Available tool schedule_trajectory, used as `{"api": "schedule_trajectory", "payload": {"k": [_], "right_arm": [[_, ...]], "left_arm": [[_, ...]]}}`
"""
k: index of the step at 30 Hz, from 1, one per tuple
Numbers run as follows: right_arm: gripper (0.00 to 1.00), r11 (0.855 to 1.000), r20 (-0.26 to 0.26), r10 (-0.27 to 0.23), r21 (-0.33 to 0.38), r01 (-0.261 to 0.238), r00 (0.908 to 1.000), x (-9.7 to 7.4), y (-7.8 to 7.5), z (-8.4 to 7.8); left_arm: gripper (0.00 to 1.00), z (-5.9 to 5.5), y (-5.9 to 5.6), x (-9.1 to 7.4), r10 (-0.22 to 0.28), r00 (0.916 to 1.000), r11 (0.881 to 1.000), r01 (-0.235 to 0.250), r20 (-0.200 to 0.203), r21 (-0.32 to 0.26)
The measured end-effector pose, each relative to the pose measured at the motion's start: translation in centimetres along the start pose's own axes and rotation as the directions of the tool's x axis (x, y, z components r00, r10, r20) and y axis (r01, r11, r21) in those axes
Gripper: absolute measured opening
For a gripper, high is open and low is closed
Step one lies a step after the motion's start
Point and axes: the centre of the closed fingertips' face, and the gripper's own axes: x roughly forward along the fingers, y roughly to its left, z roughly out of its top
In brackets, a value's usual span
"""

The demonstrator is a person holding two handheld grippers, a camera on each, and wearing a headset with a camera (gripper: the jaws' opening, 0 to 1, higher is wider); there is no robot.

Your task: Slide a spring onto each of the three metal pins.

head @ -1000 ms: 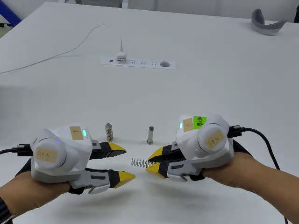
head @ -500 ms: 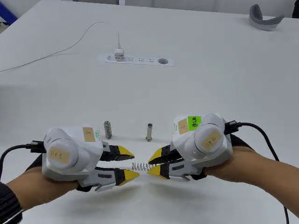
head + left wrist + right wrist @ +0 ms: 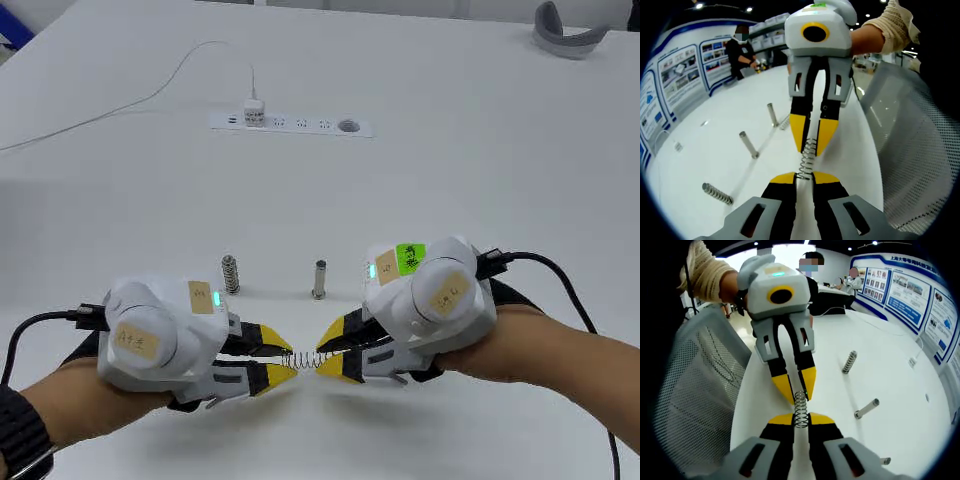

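A small steel spring (image 3: 303,359) hangs level just above the white table (image 3: 470,170), stretched between both grippers. My left gripper (image 3: 287,360) is shut on its left end and my right gripper (image 3: 325,358) on its right end. In the left gripper view the spring (image 3: 807,156) runs from my own jaws (image 3: 805,176) up to the right gripper (image 3: 811,140). The right gripper view shows the spring (image 3: 800,409) the same way. Behind stand a pin wearing a spring (image 3: 231,273) and a bare pin (image 3: 319,279). The left gripper view shows one more bare pin (image 3: 772,114).
A white power strip (image 3: 290,125) with a plugged charger and cable (image 3: 150,97) lies at the back of the table. A grey curved object (image 3: 570,25) sits at the far right corner. A mesh chair (image 3: 910,150) stands by the table's near edge.
My left gripper moved right to the spring's free end and went from open to shut on it. The right gripper kept hold of the spring and barely moved.
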Motion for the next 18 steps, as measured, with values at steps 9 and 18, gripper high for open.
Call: {"api": "schedule_trajectory", "payload": {"k": [9,18], "right_arm": [[0.12,1.0,0.051,-0.007,-0.013,0.008,0.9987,-0.5,0.1,2.3],[0.11,1.0,0.093,-0.007,-0.017,0.008,0.9956,-0.4,0.3,3.7]], "left_arm": [[0.11,-0.1,-0.2,0.0,-0.007,0.9999,1.0,0.007,-0.009,-0.003],[0.1,0.1,-0.5,0.4,-0.015,0.9999,1.0,0.015,-0.003,-0.004]]}}
